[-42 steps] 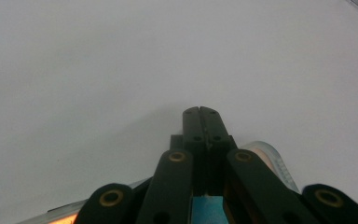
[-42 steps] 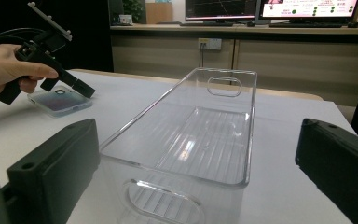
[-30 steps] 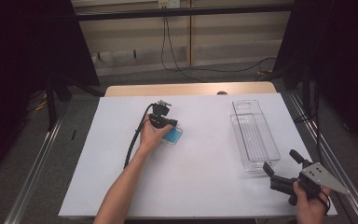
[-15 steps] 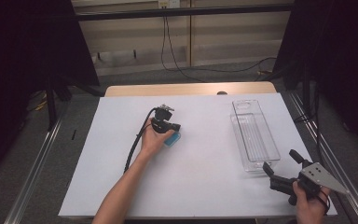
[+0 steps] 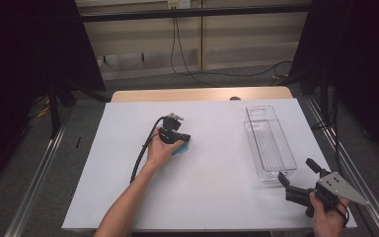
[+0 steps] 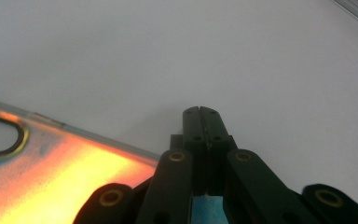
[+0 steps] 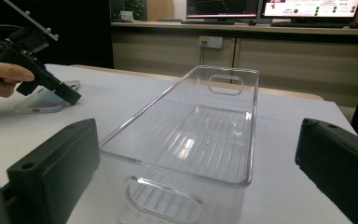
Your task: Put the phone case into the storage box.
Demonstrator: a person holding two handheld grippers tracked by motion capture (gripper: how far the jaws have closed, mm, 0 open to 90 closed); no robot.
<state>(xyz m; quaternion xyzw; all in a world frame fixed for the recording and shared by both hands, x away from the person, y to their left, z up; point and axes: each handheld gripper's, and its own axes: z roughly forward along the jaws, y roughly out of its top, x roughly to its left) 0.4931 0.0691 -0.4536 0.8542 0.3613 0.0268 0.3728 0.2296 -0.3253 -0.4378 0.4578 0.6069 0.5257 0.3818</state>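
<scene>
High view, first speaker: what has changed around the clear bin point(image 5: 289, 148) in the last second?

Second speaker: Very little, and all of it on my left side. My left gripper point(image 5: 185, 138), well to the left of the bin, has crept slightly over the blue phone case point(image 5: 180, 149). Less of the case now shows beside my hand than a second ago. The case itself lies flat on the white tabletop point(image 5: 217, 197) in the same place, well apart from the bin.

First speaker: And the fingers?

Second speaker: In the left gripper view my left fingers point(image 6: 209, 126) are pressed together with nothing between the tips. They stood the same way through the whole second. The case's edge lies just beside and beneath them, so I judge this a press or nudge, not a pinch. My right gripper point(image 5: 296, 169) has kept still at the bin's near end, its fingers point(image 7: 56, 163) spread wide to either side of that end without touching it.

First speaker: Meaning for the work?

Second speaker: The case is not yet gripped or lifted. Its transfer toward the bin has probably not begun.
</scene>
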